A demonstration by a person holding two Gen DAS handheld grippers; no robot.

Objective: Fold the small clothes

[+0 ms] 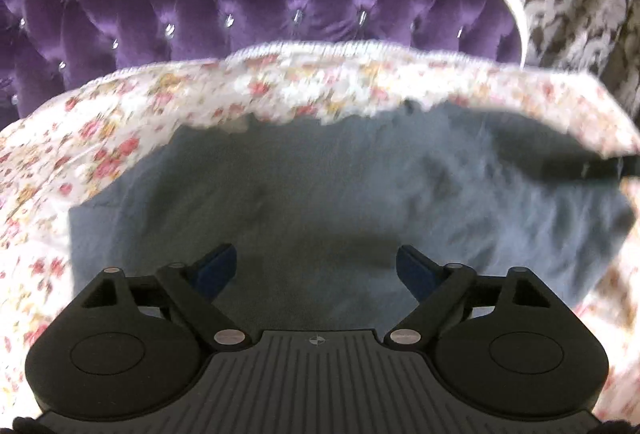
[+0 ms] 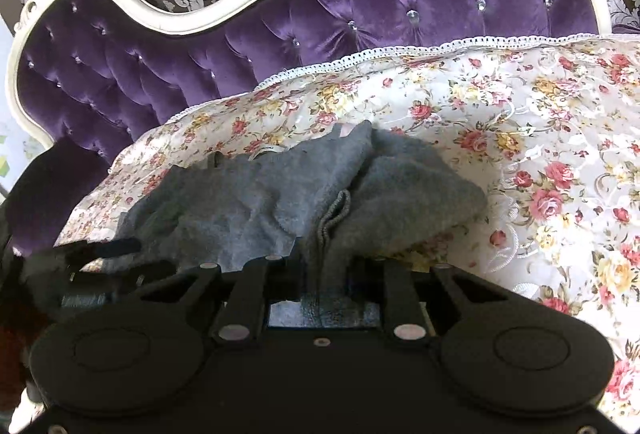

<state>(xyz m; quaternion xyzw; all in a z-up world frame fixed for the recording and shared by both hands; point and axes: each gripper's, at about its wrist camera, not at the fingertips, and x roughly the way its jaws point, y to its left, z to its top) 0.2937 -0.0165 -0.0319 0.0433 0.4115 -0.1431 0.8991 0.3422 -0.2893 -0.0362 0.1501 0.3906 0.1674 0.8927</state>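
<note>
Now right hand-held gripper (image 2: pixel 320 266) clamping grey garment (image 2: pixel 256 205)

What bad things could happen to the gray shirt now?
1. The right gripper pinches only a bunched bit of the gray garment, so it might slip out or get more wrinkly if lifted.
2. The left gripper is open above the cloth and holds nothing, so that side could drag on the flowery cover and fold crooked.
3. The left wrist view is blurry, so a grab there might miss the edge.
</note>
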